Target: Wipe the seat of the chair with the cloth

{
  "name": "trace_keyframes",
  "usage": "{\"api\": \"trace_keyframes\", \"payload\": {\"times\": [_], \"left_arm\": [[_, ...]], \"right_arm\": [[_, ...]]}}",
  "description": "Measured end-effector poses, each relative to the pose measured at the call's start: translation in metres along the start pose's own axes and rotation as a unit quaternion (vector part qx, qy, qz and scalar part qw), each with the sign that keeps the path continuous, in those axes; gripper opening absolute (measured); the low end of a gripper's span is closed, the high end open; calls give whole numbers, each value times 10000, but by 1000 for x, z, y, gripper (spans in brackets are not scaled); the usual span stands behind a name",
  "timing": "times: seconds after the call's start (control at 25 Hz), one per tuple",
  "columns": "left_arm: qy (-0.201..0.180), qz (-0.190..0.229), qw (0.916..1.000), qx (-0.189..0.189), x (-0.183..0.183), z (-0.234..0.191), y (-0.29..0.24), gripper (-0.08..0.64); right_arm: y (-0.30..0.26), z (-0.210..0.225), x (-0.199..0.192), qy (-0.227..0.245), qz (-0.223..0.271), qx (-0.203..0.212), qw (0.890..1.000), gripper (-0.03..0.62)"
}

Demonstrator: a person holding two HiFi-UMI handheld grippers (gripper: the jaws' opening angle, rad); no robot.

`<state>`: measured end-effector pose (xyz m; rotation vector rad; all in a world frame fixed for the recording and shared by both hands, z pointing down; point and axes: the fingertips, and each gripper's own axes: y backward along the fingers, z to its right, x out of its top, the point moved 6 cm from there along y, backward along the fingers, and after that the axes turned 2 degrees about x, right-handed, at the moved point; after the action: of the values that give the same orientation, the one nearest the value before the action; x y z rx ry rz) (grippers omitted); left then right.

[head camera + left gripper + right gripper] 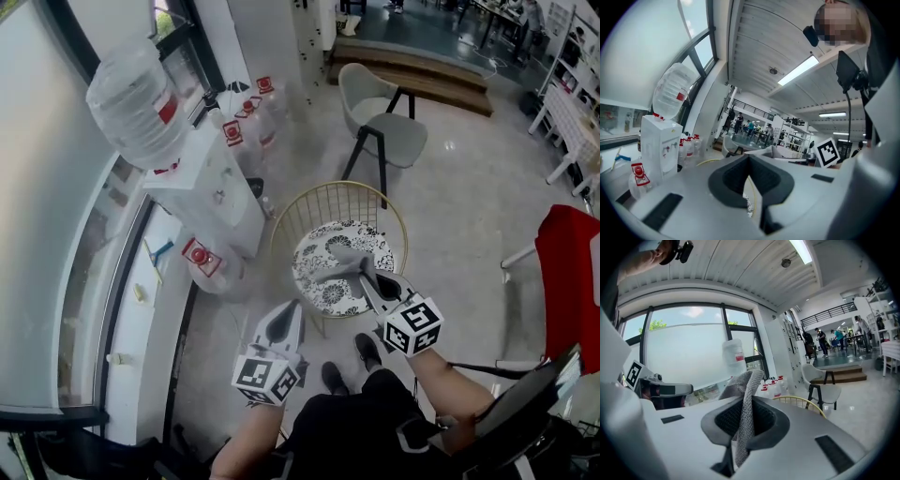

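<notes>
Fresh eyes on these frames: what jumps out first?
The round chair with a gold wire back and a black-and-white floral seat sits at the centre of the head view. The right gripper is over it, jaws shut on a grey knitted cloth. At upper left stands a white water dispenser topped by a clear upturned bottle. The left gripper hangs by the chair's near edge, holding nothing.

Covered and cropped
The right gripper (366, 275) and cloth (343, 263) cover part of the chair seat (323, 286); the picture's edge cuts the red chair (569, 272).
</notes>
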<state>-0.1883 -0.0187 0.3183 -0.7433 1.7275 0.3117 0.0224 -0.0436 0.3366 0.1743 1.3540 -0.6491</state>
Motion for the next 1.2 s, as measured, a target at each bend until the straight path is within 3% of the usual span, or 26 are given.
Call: {"api": "trace_keyframes", "payload": {"times": [0.36,0.64,0.88,1.2], "left_arm": [[158,-283,9991,258,-38,-23,-40,6],[417,-727,9954,453,-96,-39,-70,6],[256,-1450,9861,768,-171,-51,-85,6],[475,-1782,9783,949,-231,-71,-91,7]], "right_arm": [[-47,48,-55,-139,-485,234,9985,26],[-79,69,-118,-345,-1038,414,9931,26],[-101,69,-199,-602,-1736,621,9810,26],[-138,74,-288,-547,-2388,914,9652,26]]}}
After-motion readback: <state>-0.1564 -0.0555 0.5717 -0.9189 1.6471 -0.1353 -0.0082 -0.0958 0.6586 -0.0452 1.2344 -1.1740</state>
